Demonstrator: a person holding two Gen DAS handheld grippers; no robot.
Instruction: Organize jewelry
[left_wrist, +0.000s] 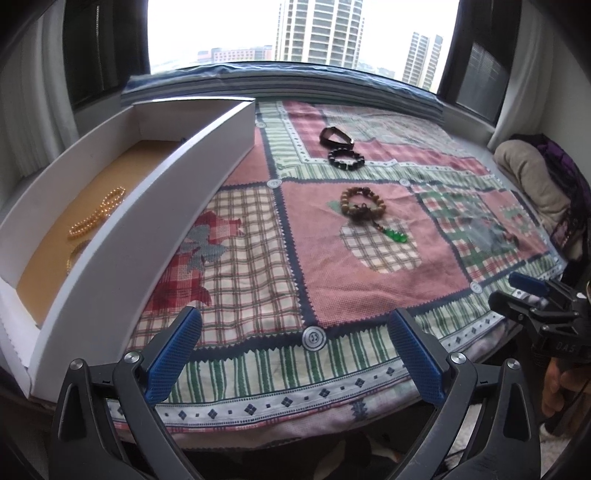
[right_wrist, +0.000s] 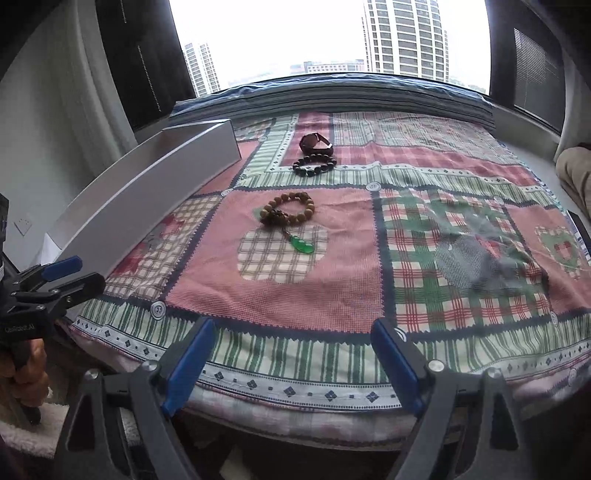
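Two grippers, left (left_wrist: 295, 354) & right (right_wrist: 291, 358), fingers wide, empty; only left view shows gold beads (left_wrist: 98, 212) in box (left_wrist: 147, 206).

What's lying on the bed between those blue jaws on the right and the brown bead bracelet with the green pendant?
Nothing: in the right wrist view only bare patchwork quilt lies between the open right gripper and the brown bead bracelet.
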